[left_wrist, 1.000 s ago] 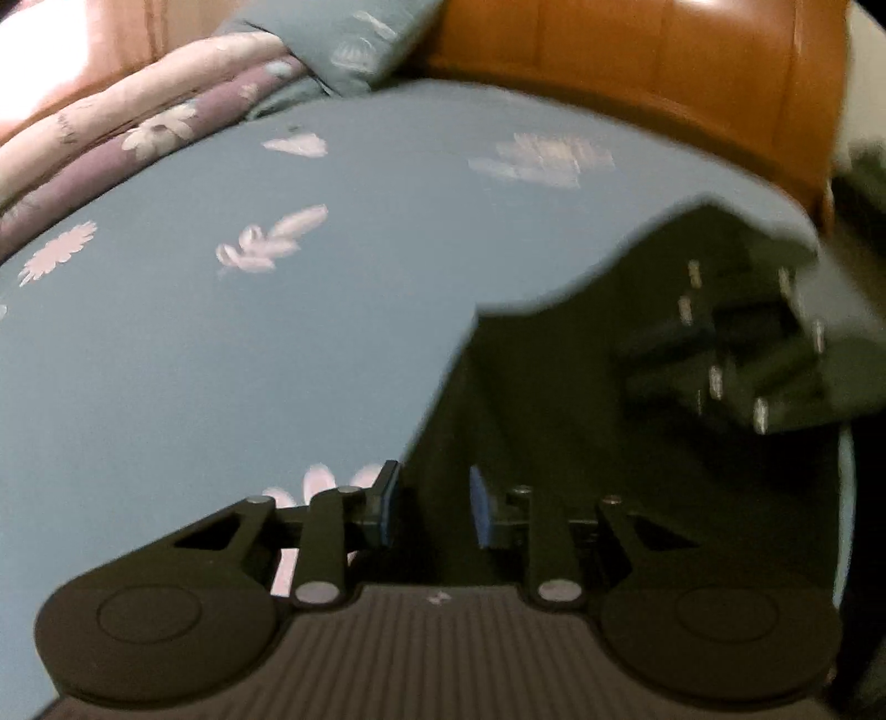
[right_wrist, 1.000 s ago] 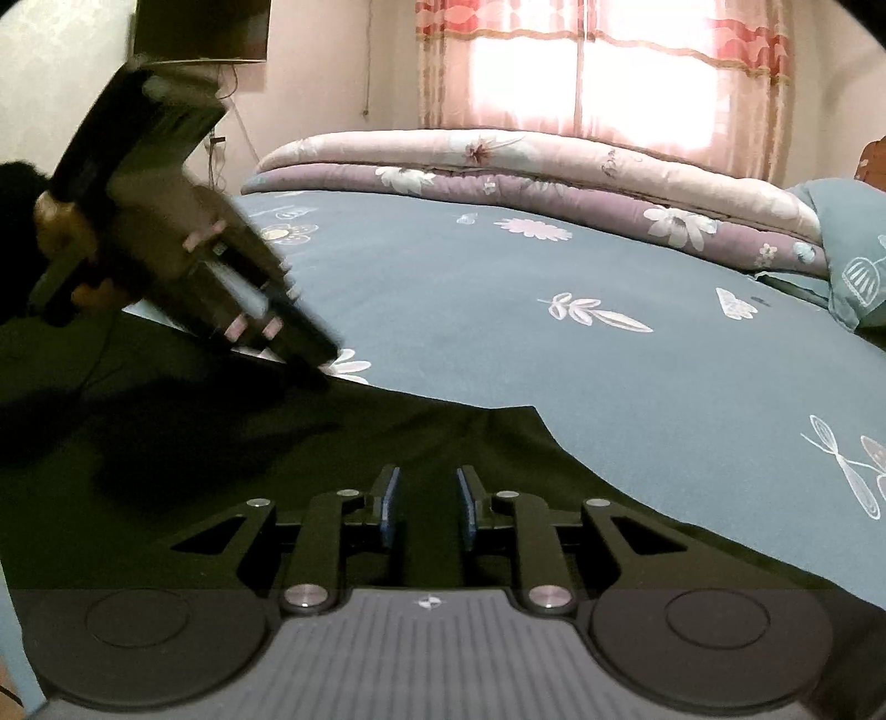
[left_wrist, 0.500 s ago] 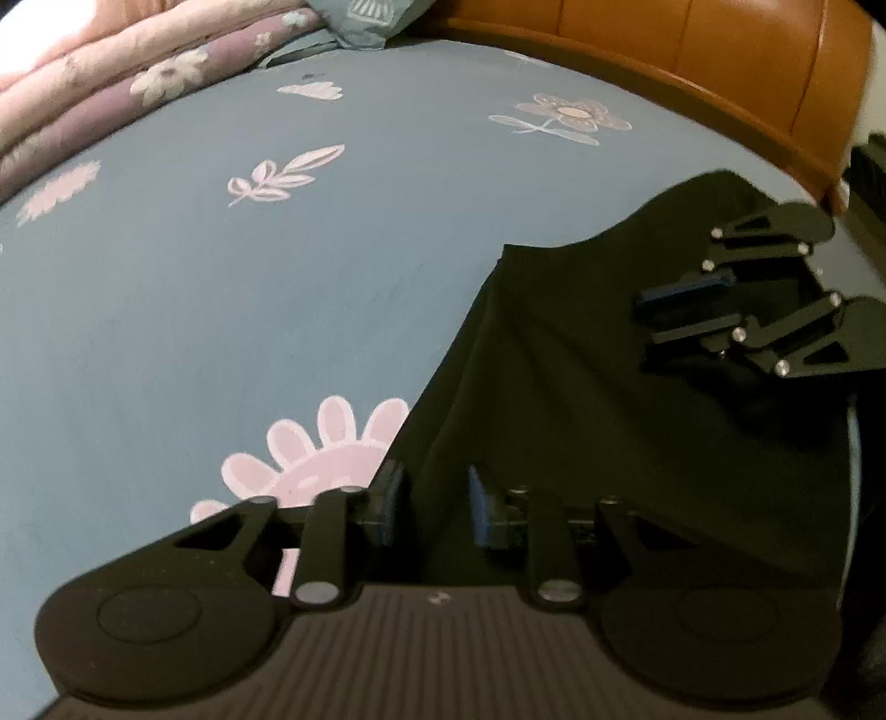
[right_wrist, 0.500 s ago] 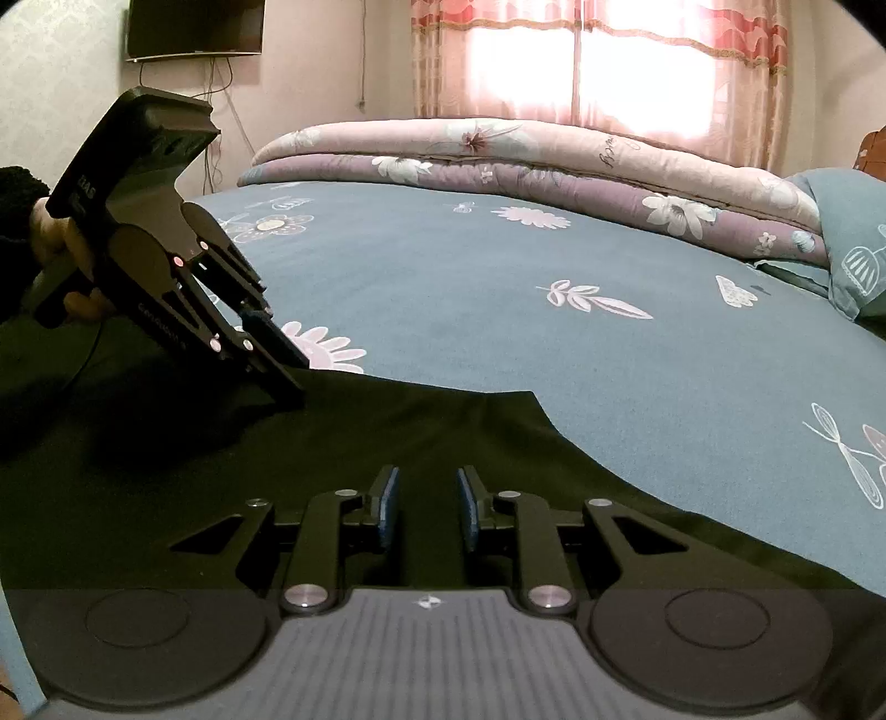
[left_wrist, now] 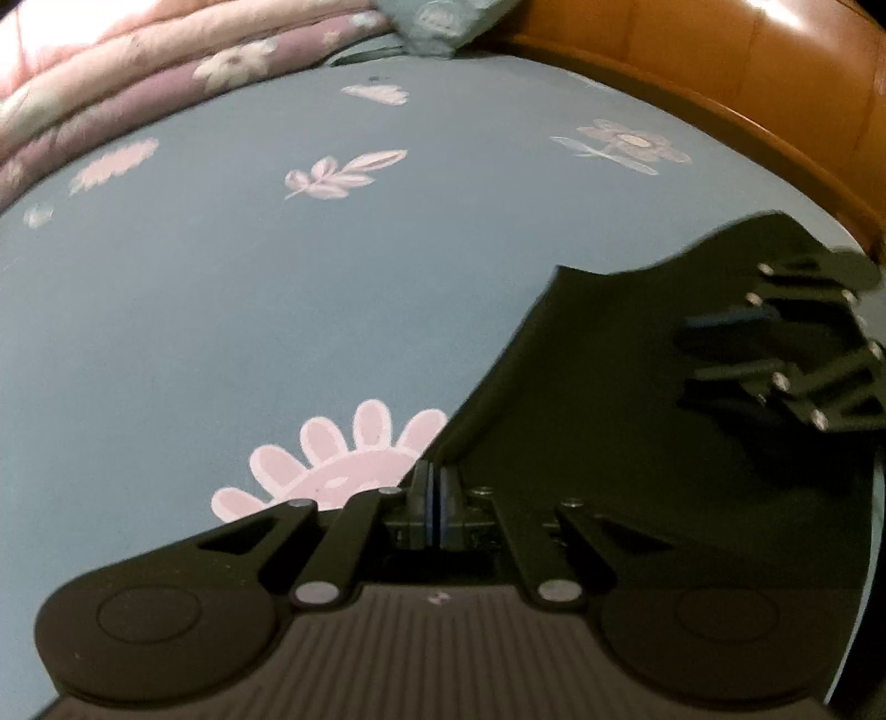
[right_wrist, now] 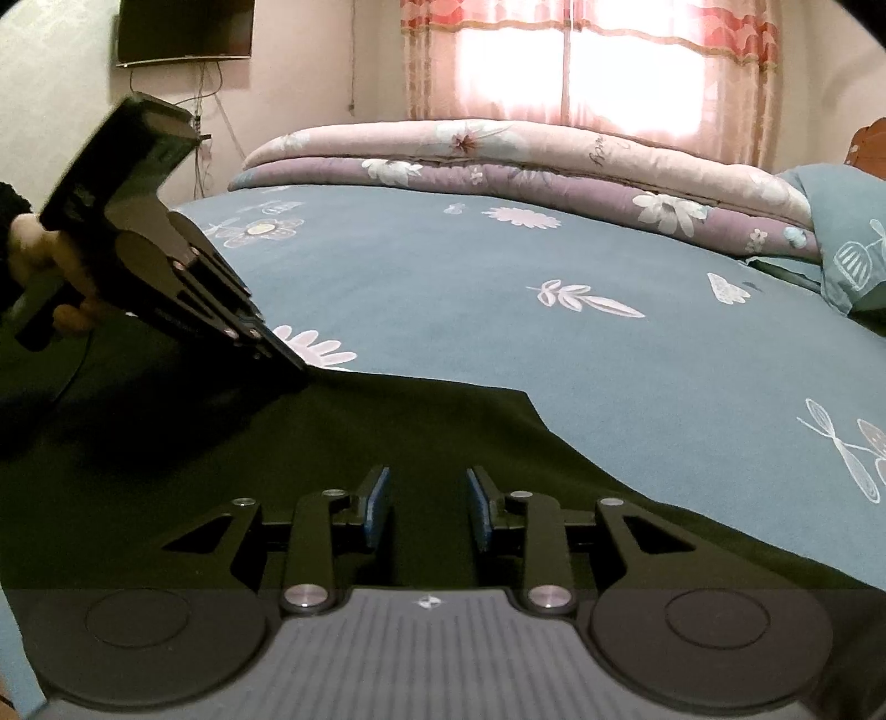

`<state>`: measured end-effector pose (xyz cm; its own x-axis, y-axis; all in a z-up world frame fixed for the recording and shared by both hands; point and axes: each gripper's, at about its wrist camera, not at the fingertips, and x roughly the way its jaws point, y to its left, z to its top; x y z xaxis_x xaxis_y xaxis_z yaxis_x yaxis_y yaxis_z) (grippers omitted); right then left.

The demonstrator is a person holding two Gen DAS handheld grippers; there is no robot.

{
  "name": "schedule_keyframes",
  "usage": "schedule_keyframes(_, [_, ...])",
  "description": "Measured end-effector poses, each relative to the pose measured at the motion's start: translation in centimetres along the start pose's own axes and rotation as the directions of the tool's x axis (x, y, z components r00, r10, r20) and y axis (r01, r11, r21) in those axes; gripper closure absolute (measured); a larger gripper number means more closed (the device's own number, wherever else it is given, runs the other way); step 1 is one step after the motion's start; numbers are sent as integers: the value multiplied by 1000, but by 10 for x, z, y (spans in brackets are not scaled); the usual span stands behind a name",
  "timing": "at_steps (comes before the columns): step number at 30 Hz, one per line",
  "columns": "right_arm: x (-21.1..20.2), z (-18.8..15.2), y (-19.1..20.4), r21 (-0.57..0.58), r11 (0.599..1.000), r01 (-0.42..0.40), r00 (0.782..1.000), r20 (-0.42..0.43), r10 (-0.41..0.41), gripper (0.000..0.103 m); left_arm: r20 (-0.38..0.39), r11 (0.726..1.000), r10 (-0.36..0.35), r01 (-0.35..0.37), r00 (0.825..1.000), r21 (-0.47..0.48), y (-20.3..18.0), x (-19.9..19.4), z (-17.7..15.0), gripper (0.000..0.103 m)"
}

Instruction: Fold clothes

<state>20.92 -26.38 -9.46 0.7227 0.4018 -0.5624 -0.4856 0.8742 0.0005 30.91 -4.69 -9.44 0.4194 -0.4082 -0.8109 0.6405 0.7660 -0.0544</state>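
A black garment (left_wrist: 581, 399) lies flat on the blue flowered bed sheet (left_wrist: 277, 310). My left gripper (left_wrist: 434, 490) is at the garment's left edge, beside a pink flower print, its blue pads pressed together on the cloth edge. The right wrist view shows that left gripper (right_wrist: 290, 363), held by a hand (right_wrist: 50, 266), pointing steeply down at the edge of the garment (right_wrist: 332, 437). My right gripper (right_wrist: 427, 498) hovers low over the cloth, its jaws opening, with only flat fabric beneath the gap. In the left wrist view the right gripper (left_wrist: 689, 349) is at the far right.
Folded pink and purple quilts (right_wrist: 554, 160) lie along the bed's far side under a curtained window. A blue pillow (right_wrist: 847, 238) rests at the right. The orange padded headboard (left_wrist: 720, 83) borders the bed behind the garment. A wall television (right_wrist: 183, 27) hangs at the upper left.
My left jaws have come together on the garment's edge, and that gripper has rolled slightly. The right jaws have spread wider while the right hand stayed in place.
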Motion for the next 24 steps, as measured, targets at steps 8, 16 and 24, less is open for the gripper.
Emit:
schedule_keyframes(8, [-3,1,-1,12,1000,7,1000,15,-7,60,53,993,50,-44,997,-108,19,-26,3,94])
schedule_keyframes(16, [-1,1,0,28,999,30,1000,4,-30,53,62,996,-74,77,995,-41,-16,-16,-6,64])
schedule_keyframes(24, [-17,-8,-8,125,990,66,997,34,-71,46,20,977,184,-181,983,-108,18,-28,-20,55])
